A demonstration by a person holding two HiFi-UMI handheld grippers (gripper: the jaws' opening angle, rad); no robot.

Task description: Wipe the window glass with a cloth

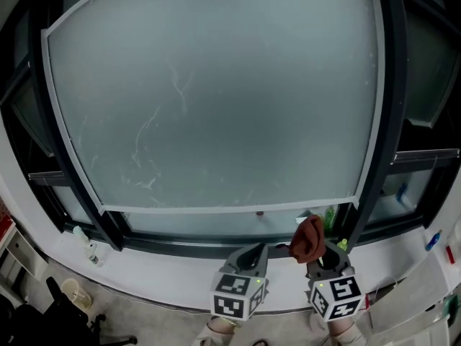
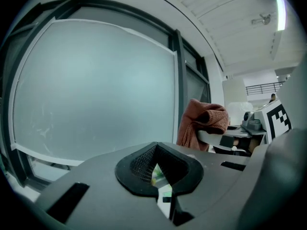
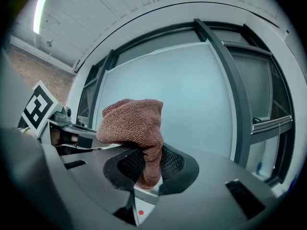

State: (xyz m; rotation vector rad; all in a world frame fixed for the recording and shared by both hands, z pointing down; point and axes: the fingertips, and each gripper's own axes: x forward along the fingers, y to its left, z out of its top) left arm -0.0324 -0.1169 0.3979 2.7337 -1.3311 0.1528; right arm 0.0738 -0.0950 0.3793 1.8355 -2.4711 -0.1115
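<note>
The window glass [image 1: 216, 99] is a large frosted pane in a white border, with pale smears on its lower left part. It fills the left gripper view [image 2: 91, 90] and stands behind the cloth in the right gripper view [image 3: 192, 99]. A rust-brown knitted cloth [image 1: 308, 238] [image 3: 134, 123] is pinched in my right gripper [image 1: 320, 258] [image 3: 146, 178], bunched above the shut jaws just below the pane's bottom right corner. My left gripper [image 1: 252, 254] [image 2: 160, 176] hangs beside it to the left, shut and holding nothing, with the cloth [image 2: 204, 123] to its right.
Dark metal frames [image 1: 385, 107] flank the pane. A white sill [image 1: 166, 272] runs below, with a small bottle [image 1: 88, 245] at its left and a green bottle [image 1: 330, 217] behind the cloth. A black chair [image 1: 65, 316] stands at lower left.
</note>
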